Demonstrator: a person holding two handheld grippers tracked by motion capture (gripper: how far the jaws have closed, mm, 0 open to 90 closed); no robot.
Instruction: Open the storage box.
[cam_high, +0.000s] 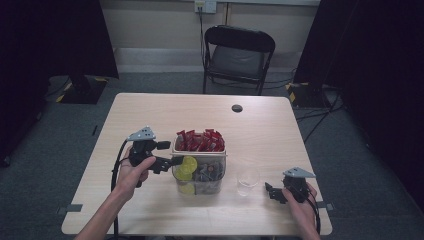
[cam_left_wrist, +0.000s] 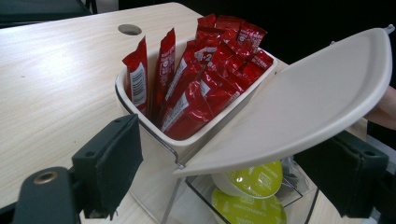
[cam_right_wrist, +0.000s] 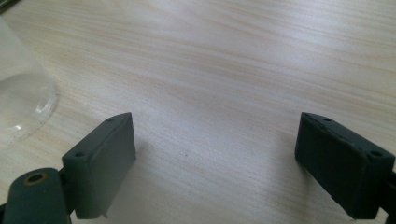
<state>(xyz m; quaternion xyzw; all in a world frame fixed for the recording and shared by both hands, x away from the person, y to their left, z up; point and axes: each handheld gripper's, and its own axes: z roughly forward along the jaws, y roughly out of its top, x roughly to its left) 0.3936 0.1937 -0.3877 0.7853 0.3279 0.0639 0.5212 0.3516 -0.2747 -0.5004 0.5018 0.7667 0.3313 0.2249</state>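
The left gripper (cam_high: 172, 161) is up against the near-left side of the clear organiser box (cam_high: 199, 165) in the middle of the table (cam_high: 150, 115), and from its own view the jaws stand wide apart with the cream lid (cam_left_wrist: 299, 107) tilted up between them, not pinched by either pad as far as I can tell. Under that raised lid sit the yellow-green capsules (cam_left_wrist: 254, 179) in the lower compartment; behind it the red sachets (cam_left_wrist: 196, 79) stand upright in the cream tray. It looks to me as if the job in hand is getting a capsule out, so the sensible thing is to keep the lid propped well clear, come in low and straight at the top capsule, and close on its rim rather than its foil face so it doesn't squirt sideways. The box may slide if pushed, being light plastic. The right gripper (cam_high: 274, 192) rests near the table's right front corner, jaws spread over bare wood, just beside the empty clear cup (cam_high: 248, 181), ready to steady something if needed
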